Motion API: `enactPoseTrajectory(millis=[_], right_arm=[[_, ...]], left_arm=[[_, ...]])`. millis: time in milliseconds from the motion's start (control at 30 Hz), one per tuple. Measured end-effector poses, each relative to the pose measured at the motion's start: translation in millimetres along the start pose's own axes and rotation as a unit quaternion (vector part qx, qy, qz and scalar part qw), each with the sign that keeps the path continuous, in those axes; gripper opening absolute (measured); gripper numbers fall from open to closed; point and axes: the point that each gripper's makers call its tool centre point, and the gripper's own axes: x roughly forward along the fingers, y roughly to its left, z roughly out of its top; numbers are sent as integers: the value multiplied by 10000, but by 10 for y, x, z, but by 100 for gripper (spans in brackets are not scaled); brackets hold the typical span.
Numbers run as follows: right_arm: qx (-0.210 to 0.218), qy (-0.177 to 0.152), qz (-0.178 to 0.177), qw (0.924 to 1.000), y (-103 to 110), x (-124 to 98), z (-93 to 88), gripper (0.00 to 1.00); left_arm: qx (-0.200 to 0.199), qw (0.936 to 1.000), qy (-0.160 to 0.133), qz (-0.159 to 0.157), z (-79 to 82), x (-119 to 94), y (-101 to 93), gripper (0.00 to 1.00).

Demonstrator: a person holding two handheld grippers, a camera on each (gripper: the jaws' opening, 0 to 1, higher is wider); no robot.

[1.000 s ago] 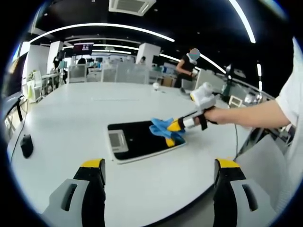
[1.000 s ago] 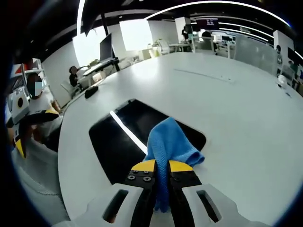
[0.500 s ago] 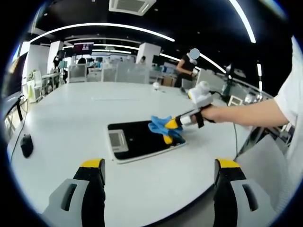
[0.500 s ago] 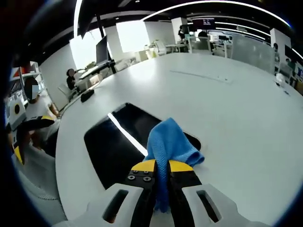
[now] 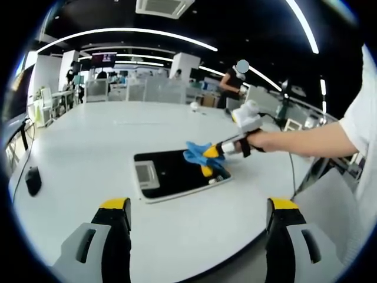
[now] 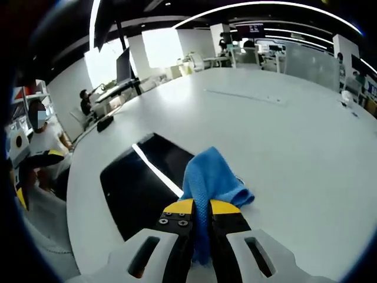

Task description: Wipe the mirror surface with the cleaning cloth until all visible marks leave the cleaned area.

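On the white table (image 5: 76,153), right gripper (image 6: 202,207) pinched blue cloth (image 6: 211,177) against mirror (image 5: 177,174) to wipe it; left gripper (image 5: 197,221), jaws spread, waited clear.

Place: open-plan office | Signs: big white table (image 5: 88,147); long strip lights (image 5: 129,32) on a dark ceiling; ceiling air vent (image 5: 163,7); rows of desks and chairs (image 5: 126,91) behind; monitor (image 6: 125,59) on a side desk; wall screen (image 5: 103,58); people at work stations
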Motion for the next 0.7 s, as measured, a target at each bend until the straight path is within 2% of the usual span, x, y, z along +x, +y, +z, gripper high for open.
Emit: enactPoseTrajectory(millis=[333, 700], right_arm=[[45, -38, 5, 10000, -140, 67, 55, 3], [44, -96, 5, 9999, -76, 65, 99, 3]], left_arm=[[-27, 10000, 10, 22, -3, 5, 8, 96], [-41, 10000, 14, 49, -6, 8, 10, 95]])
